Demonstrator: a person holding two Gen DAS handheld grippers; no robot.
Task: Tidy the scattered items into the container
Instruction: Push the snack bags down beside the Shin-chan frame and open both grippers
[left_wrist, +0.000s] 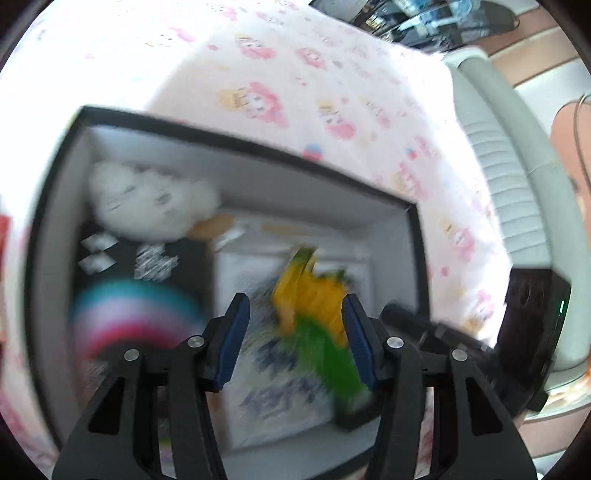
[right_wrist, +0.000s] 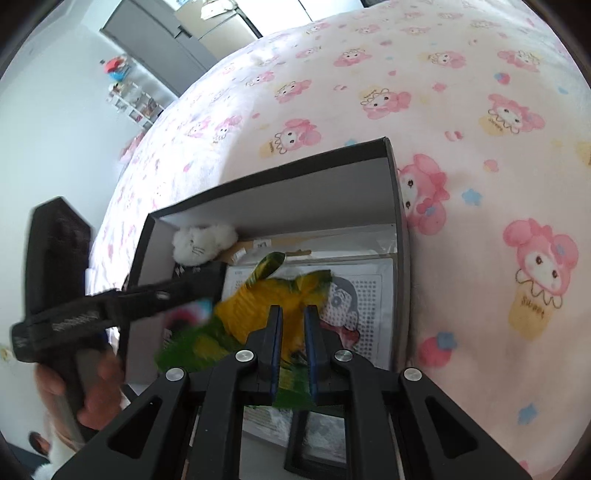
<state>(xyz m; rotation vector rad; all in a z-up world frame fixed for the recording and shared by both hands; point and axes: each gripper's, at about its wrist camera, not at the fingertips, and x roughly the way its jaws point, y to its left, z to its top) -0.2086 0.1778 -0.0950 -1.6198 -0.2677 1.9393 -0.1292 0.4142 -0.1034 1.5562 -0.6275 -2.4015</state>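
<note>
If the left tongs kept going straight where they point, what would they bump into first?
Probably the green and yellow toy, which already lies between the left tongs over the box. Depth is blurry, so that is a guess.

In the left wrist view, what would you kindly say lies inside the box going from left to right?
Rainbow-striped item and white plush at the left, then the printed white sheet, then the yellow-green toy by the box's right wall.

Pink cartoon-print bedsheet (right_wrist: 461, 110), grey cabinets (right_wrist: 162, 40)

yellow-green parrot toy (right_wrist: 255, 314), black box (right_wrist: 280, 168)
</note>
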